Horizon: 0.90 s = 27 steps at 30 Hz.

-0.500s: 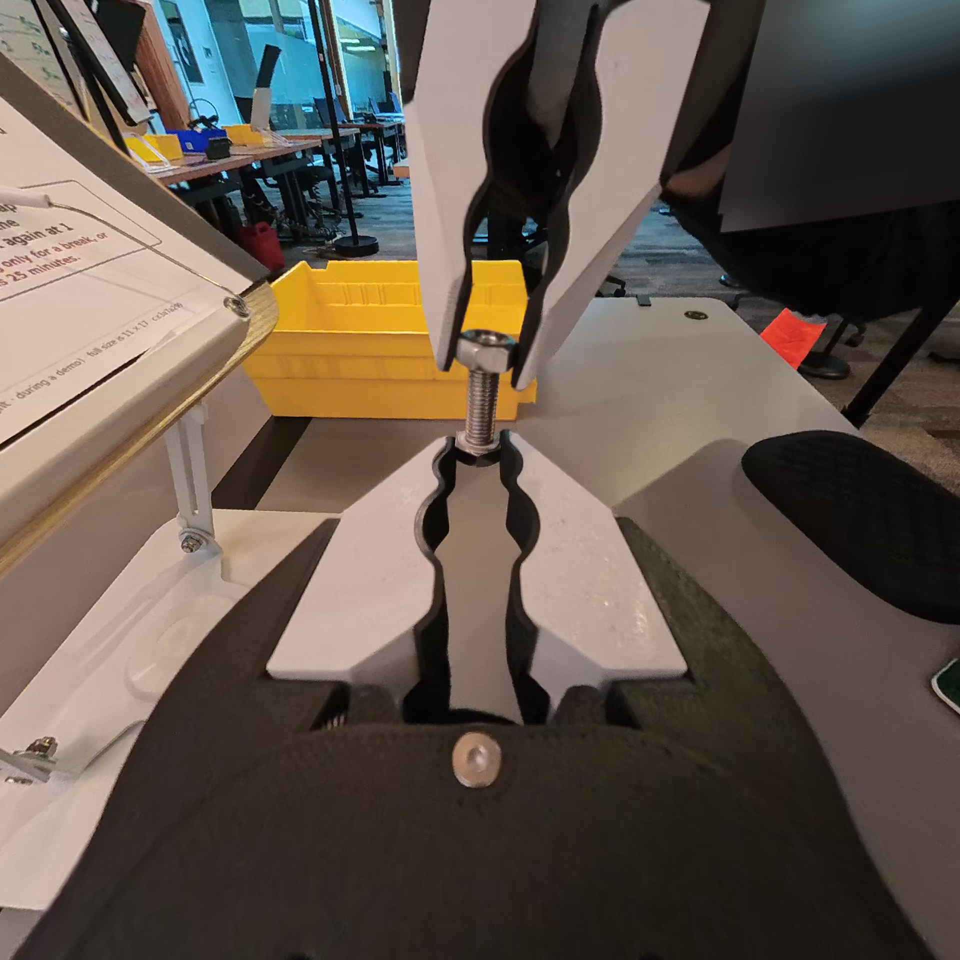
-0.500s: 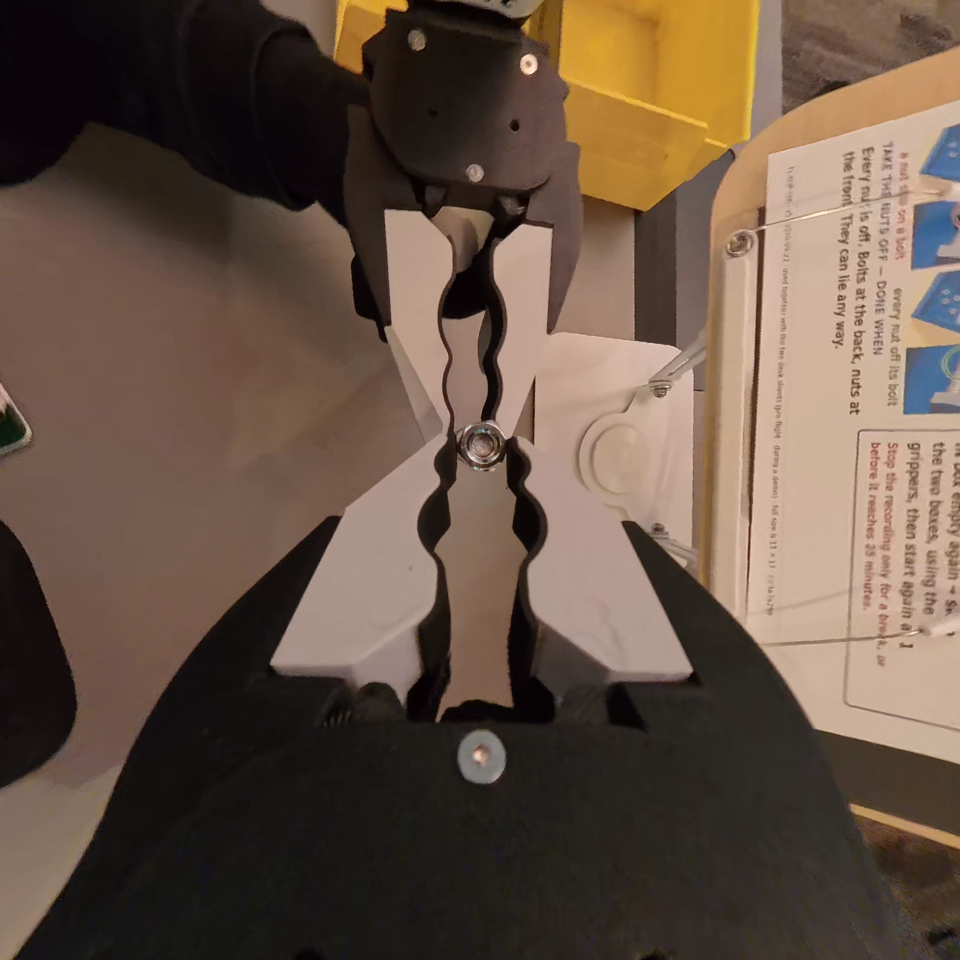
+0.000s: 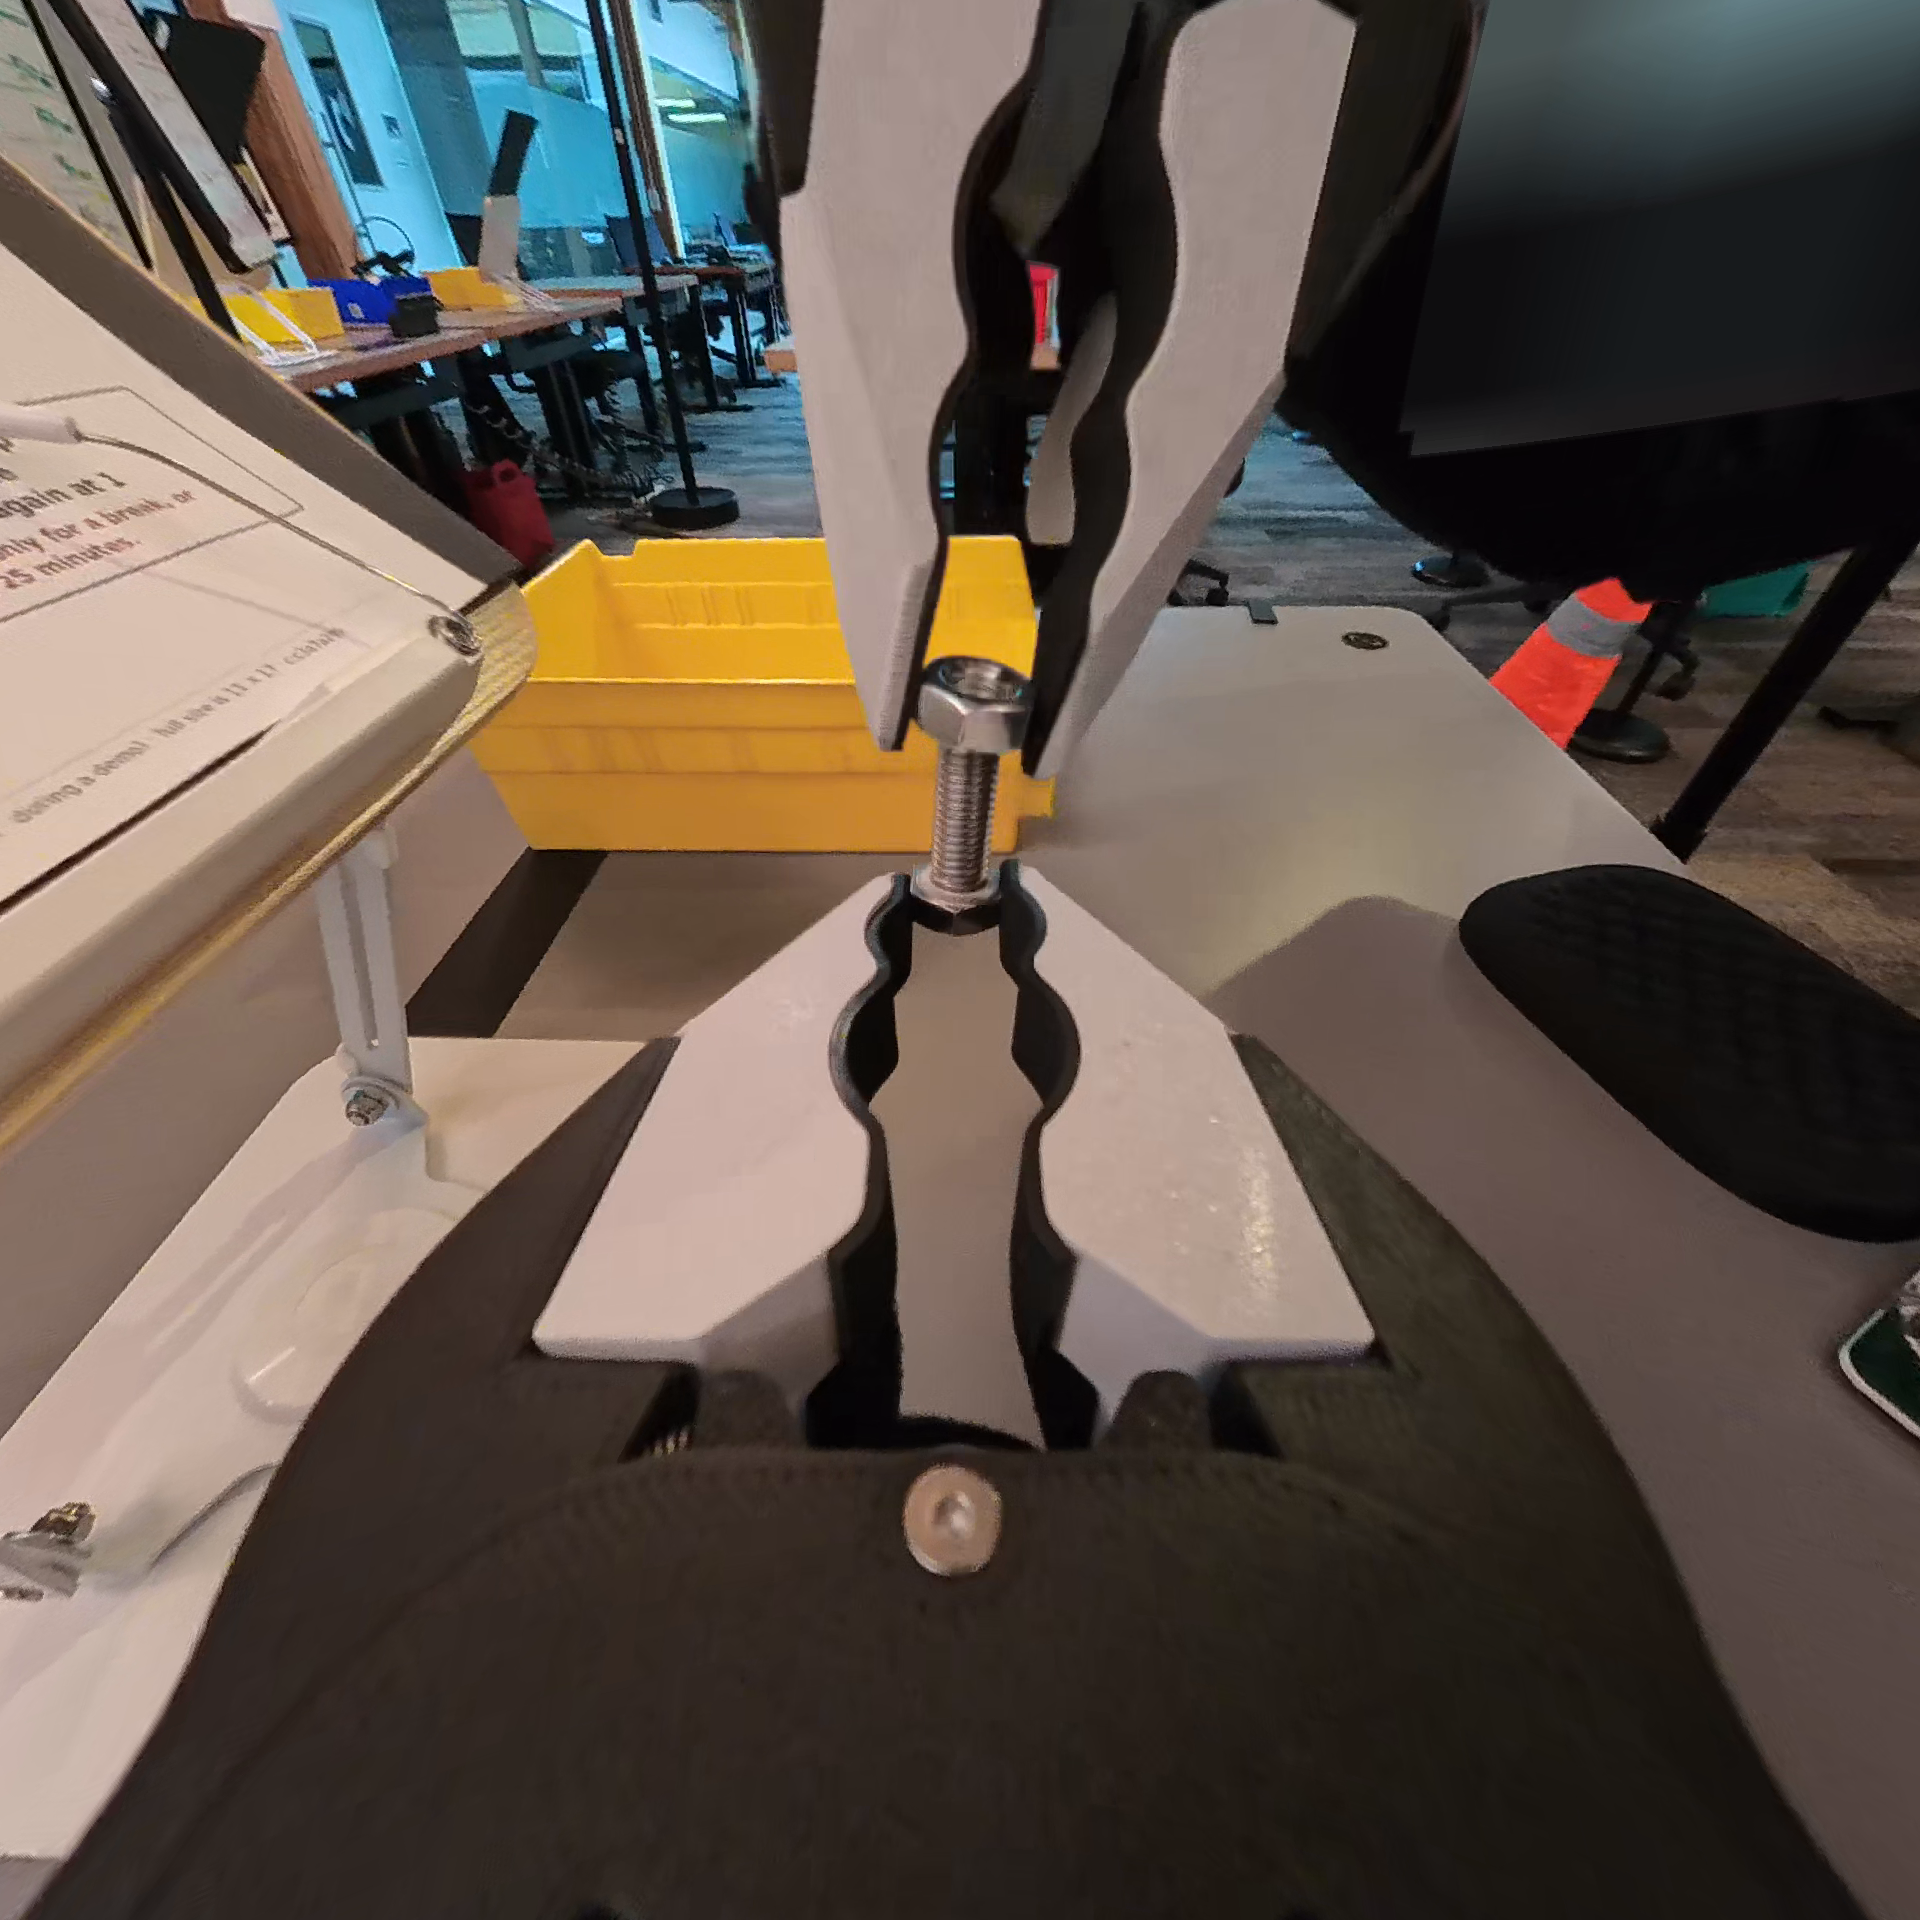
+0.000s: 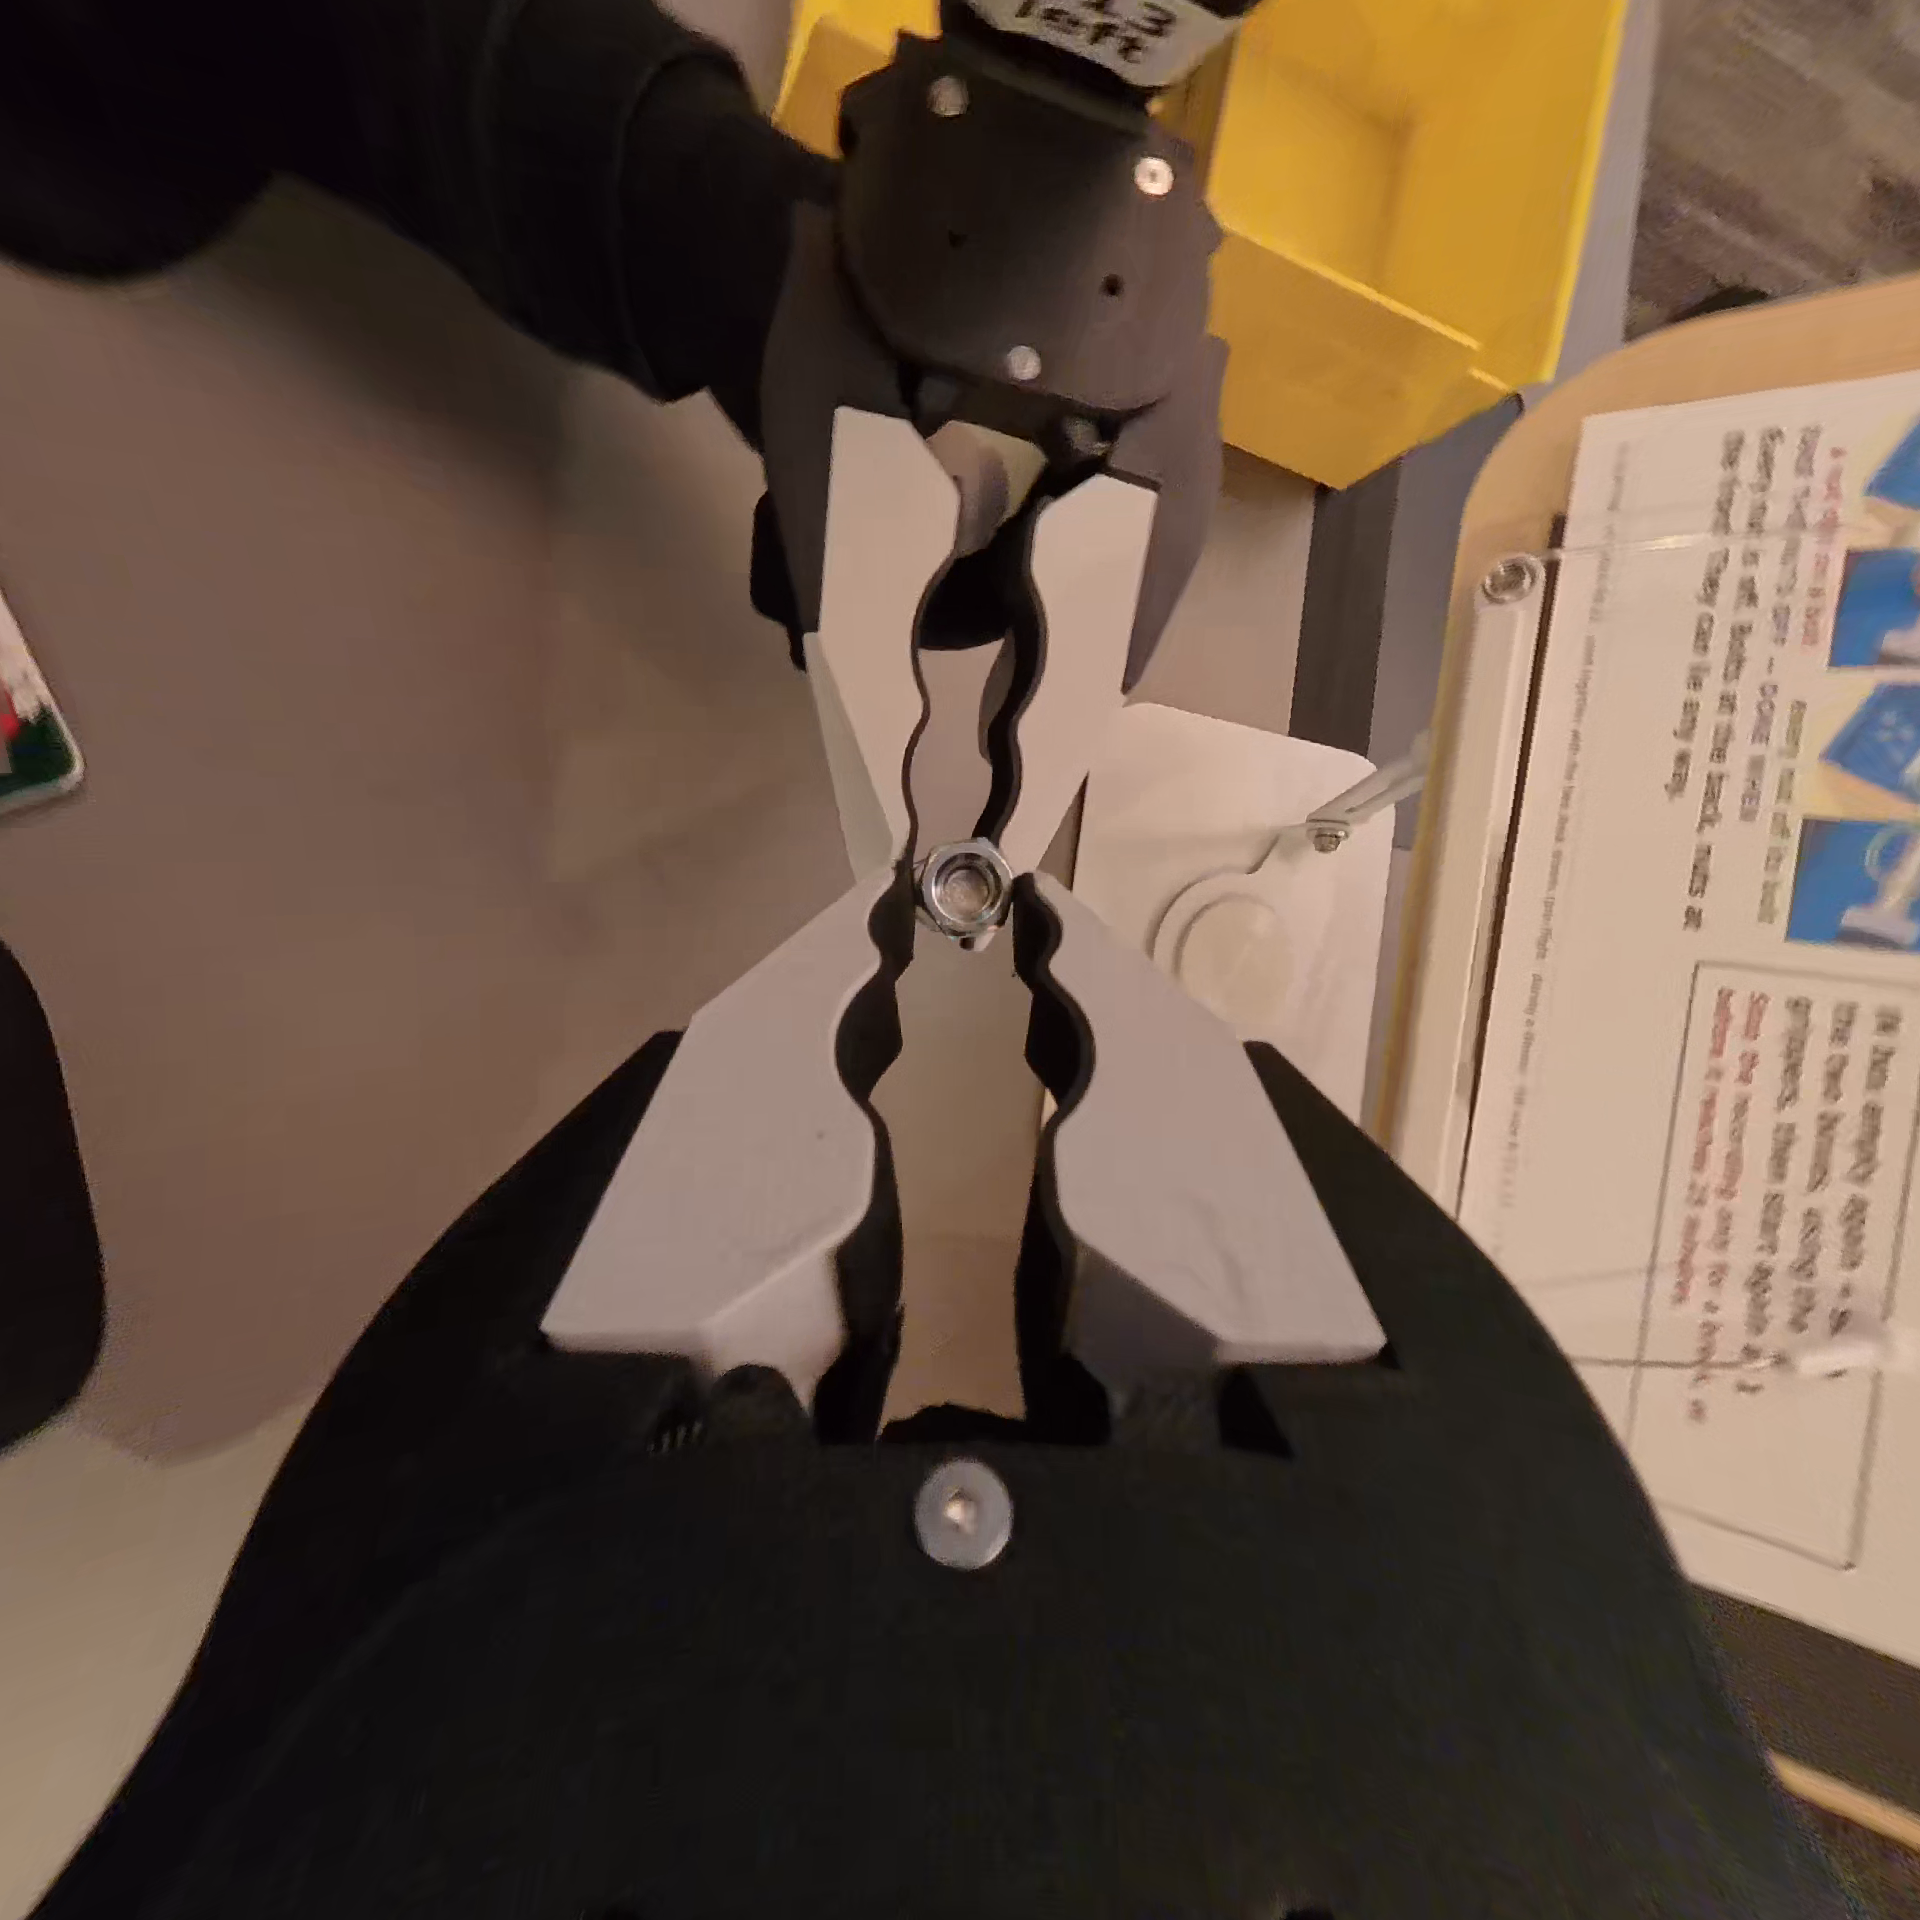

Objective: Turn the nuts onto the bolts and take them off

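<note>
Left gripper [image 3: 954,902]: fingers closed on the head end of the bolt, holding it upright above the table; in the right wrist view it reaches in from the far side [image 4: 951,847].
Right gripper [image 3: 971,743]: comes down from above, fingers clamped on the nut at the top of the bolt; from its own camera the tips pinch the nut from left and right [image 4: 961,899].
Bolt [image 3: 961,816]: threaded shank bare between the two grippers, standing straight, clear of the table.
Nut [image 3: 971,701]: sits at the very top end of the thread; seen end-on in the right wrist view [image 4: 961,888].
Progress: the nut is at the tip of the bolt, so it is either just started or nearly off; I cannot tell which from these views.
Left to do: if going on, the whole thread remains; if coming off, only a last turn or so.
Yellow bin [image 3: 727,707]: on the far side of the table, behind the bolt; no other nuts or bolts can be made out inside it.
Table [image 3: 1299,748]: grey, with an instruction sheet [image 3: 156,665] on a stand at the left.
</note>
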### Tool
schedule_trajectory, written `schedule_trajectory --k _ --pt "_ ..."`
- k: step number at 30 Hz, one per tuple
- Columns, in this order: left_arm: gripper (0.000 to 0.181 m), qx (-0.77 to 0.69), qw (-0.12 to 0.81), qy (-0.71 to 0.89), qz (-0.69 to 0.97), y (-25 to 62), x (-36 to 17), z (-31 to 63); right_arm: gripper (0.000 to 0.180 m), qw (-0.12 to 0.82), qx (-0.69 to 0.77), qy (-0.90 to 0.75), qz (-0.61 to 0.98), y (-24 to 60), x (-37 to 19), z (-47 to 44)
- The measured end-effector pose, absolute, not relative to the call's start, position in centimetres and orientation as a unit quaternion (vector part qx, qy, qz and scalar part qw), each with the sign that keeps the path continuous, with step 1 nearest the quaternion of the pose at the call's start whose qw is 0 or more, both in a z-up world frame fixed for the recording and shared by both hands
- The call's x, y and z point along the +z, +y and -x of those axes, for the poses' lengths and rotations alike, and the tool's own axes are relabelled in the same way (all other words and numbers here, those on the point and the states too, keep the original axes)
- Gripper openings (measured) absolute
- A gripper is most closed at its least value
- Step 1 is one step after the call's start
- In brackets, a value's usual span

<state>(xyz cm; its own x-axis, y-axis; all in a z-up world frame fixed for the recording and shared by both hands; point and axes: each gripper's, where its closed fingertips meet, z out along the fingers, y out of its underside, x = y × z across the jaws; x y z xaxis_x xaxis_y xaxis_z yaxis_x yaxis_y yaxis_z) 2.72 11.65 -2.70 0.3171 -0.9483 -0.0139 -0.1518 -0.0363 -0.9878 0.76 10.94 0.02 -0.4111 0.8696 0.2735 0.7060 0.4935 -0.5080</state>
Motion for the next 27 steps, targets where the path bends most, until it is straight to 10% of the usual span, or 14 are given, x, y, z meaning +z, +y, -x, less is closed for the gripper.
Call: schedule_trajectory --k 12,23,27 --pt "0.015 -0.376 0.528 0.436 0.624 12.2 -3.1 -2.7 0.044 0.29 0.153 -0.761 0.56 12.2 0.1 -1.1" --pt "0.015 -0.38 0.53 0.431 0.624 12.3 -3.0 -2.5 0.015 0.238 0.196 -0.774 0.554 10.1 -0.5 -2.7" --pt "0.015 -0.381 0.529 0.43 0.624 12.3 -3.0 -2.4 0.04 0.281 0.187 -0.757 0.559 11.2 0.4 -2.1"
